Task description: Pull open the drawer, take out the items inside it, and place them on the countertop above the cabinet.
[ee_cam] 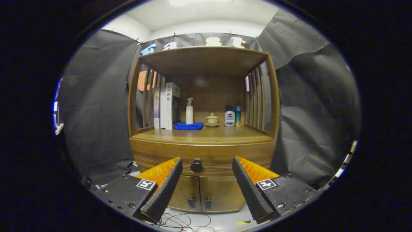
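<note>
Drawer shut, knob waiting.
The gripper [207, 166] gapes wide, empty; the drawer knob [196, 165] sits beyond its fingers, toward eleven o'clock.

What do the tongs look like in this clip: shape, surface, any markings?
The tongs are two wedge-shaped fingers with ribbed, sawtooth-like gripping faces, tapering toward the tips. Each sits on a dark, speckled block fastened with screws, and each block carries a small square black-and-white marker tag. The fingers stand apart, framing the drawer knob.
</note>
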### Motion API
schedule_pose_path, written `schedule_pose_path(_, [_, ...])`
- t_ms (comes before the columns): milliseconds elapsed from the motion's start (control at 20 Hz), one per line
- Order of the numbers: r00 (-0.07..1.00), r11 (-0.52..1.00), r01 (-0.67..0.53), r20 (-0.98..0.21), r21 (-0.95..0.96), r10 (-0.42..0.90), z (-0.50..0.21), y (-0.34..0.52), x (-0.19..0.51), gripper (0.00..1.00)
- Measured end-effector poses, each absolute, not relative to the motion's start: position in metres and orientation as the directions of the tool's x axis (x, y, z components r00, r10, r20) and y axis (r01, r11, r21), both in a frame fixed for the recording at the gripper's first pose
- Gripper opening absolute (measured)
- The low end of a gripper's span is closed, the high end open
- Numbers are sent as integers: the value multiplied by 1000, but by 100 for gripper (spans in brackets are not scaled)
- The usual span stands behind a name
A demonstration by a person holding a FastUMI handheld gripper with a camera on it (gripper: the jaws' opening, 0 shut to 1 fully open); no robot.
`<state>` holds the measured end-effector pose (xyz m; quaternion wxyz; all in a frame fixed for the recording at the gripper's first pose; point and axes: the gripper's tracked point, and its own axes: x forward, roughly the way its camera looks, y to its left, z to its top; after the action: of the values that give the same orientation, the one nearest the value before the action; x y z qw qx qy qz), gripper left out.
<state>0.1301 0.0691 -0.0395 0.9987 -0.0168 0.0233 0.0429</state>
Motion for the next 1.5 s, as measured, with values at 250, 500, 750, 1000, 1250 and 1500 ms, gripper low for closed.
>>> schedule_pose_path(250, [994,996,-80,-84,-41,77,-76,86,192,99])
schedule_pose_path(500, [990,994,-76,-125,-76,66,-109,98,245,99])
schedule_pose_path(750, [987,997,-52,-152,-58,43,-126,99,271,95])
schedule_pose_path(1000, [987,998,-38,-158,-56,28,-130,98,276,79])
schedule_pose_path(1250, [987,999,-20,-159,-43,13,-134,98,279,51])
schedule_pose_path(1500, [985,998,-31,-170,-50,22,-136,97,279,41])
